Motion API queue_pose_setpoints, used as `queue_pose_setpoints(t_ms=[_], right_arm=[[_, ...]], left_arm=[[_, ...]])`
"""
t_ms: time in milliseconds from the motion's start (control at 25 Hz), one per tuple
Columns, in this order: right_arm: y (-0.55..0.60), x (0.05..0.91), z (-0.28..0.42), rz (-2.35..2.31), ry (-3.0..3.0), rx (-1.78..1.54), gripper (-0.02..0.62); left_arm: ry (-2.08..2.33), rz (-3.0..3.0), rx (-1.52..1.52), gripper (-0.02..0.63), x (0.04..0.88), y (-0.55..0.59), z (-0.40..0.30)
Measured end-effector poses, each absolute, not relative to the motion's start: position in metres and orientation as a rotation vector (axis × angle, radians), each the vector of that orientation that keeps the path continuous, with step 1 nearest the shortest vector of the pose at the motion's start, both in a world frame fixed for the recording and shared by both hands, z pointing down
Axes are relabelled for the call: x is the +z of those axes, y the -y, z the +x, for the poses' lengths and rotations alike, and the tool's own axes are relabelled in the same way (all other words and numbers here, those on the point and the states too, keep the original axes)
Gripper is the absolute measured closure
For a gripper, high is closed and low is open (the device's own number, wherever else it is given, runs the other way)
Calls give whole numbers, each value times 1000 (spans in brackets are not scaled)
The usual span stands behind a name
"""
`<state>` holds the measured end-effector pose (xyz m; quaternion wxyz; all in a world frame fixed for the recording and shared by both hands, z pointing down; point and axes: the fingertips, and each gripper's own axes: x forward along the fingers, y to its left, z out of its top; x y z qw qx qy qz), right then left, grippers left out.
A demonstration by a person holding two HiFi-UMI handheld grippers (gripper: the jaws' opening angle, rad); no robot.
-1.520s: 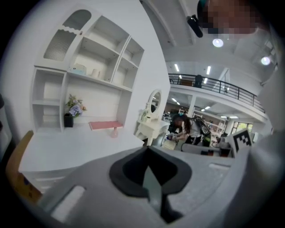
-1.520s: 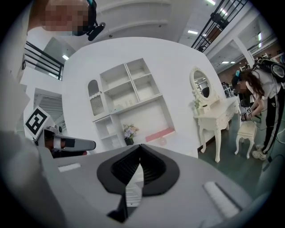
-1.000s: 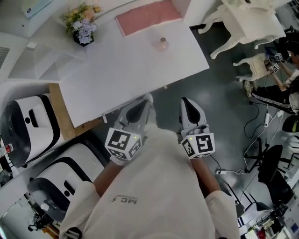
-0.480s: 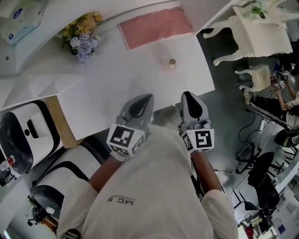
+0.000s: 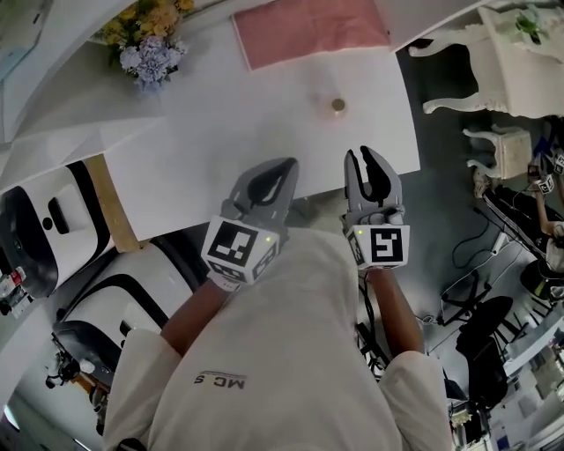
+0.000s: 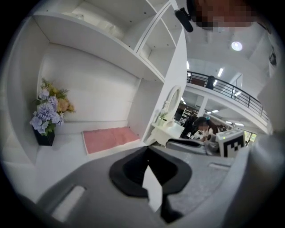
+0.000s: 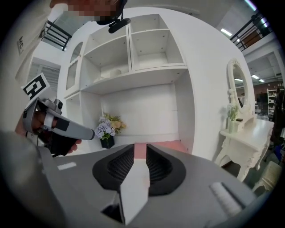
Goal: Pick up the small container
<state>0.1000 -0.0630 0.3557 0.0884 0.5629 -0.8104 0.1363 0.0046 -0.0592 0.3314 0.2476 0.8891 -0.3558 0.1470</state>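
- Evidently the approach is the step in hand: the small container stands untouched on the white surface, and neither gripper is at it.
- It sits toward the far right corner of the surface, close to the right edge and just short of the pink mat that lies along the far edge. It is apart from the mat.
- The right gripper hangs over the near edge, close to the near right corner, and aims roughly up the surface toward the container. Its fingers have just been opening and stand apart with nothing between them; only the mat shows through the gap.
- The left gripper is beside it over the same near edge. Its fingers are together and empty.
- Next, by my reading, the right gripper should travel across the surface toward the far right corner. It may need to widen further, then straddle the container and close on its sides.
- Seen from above, the container is a small round shape with a tan top, so it appears to stand upright with its axis vertical.
- It shows no long axis across the surface and no facing direction, so a side grip from any angle should serve. Its height is too small to judge.
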Motion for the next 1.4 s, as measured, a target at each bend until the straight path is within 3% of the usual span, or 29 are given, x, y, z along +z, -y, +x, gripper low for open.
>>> queue_pose_setpoints(t_ms=[720,1400], right_arm=[[127,471,107,1604,2384,447,439],[158,540,106,1579,2352,435,417]], left_arm=[[982,2289,476,606,421,83,17],[1039,2213,512,606,483,99,12]])
